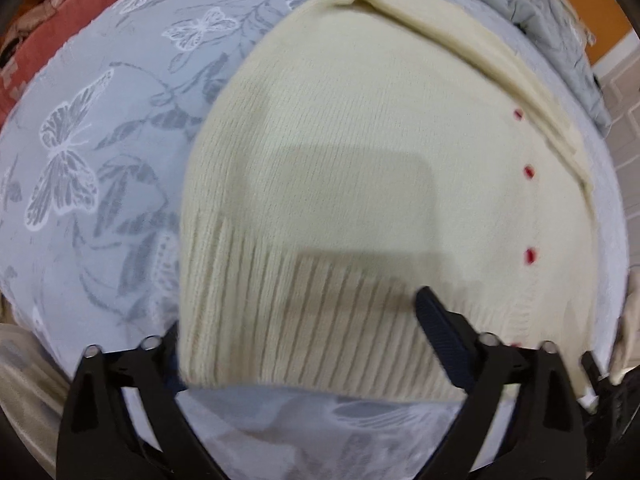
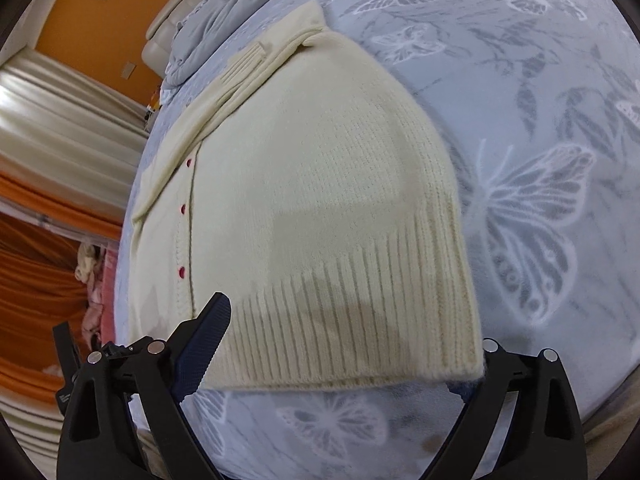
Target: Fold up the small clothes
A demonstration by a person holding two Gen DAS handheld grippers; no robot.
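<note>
The cream cardigan (image 1: pixel 360 200) lies flat on the bed (image 1: pixel 100 160), a sleeve (image 2: pixel 224 92) already folded across it; seemingly, the bottom-up fold is left. Both the left tool (image 1: pixel 304 344) and the right tool (image 2: pixel 348 344) are held wide astride the ribbed hem (image 2: pixel 360 320), nothing gripped.

You see a cream knitted sweater (image 1: pixel 340 184), matt and soft, with a ribbed hem. The bedsheet (image 1: pixel 100 152) under it is smooth cloth. Your gripper fingers (image 2: pixel 204 344) are matt black plastic.
</note>
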